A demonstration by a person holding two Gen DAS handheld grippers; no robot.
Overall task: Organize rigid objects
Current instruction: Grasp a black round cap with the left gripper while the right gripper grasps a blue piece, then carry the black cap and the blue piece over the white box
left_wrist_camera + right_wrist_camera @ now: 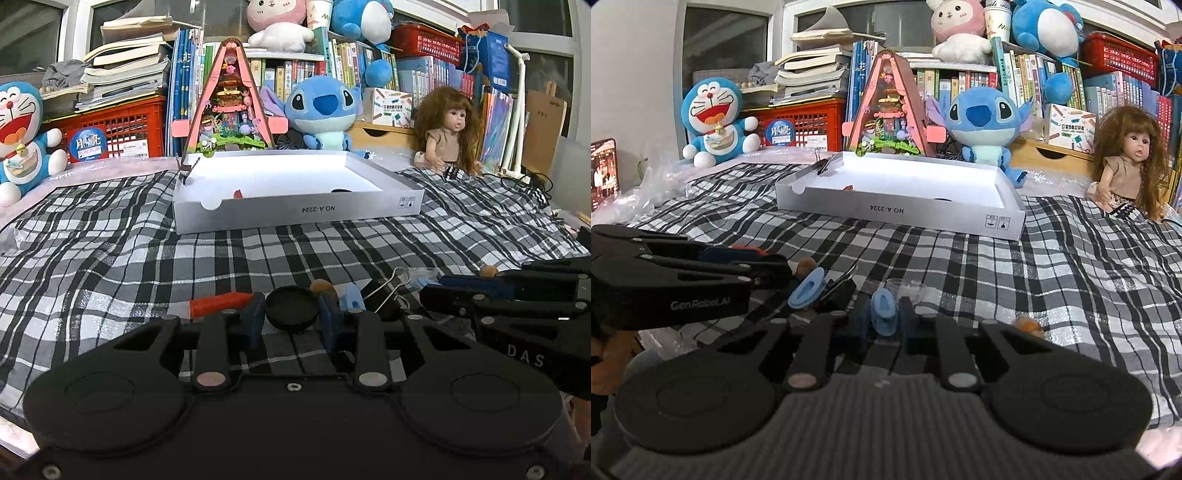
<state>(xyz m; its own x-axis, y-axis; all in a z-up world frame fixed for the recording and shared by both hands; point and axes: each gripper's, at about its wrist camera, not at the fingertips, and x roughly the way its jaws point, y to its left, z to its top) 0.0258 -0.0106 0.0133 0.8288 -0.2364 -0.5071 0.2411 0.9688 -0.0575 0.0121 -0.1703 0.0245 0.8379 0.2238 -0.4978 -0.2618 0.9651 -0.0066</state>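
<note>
My left gripper sits low on the plaid cloth with its fingers around a black round lid; they appear closed on it. An orange-red marker lies just left of it, a blue clip and a black binder clip just right. My right gripper is shut on a blue clip. A second blue clip lies to its left, next to the left gripper's body. The white open box stands further back, also in the right wrist view.
A clear plastic cup lies just beyond my right gripper. Small brown balls rest on the cloth. A binder clip grips the box's far left corner. Plush toys, a doll and books line the back.
</note>
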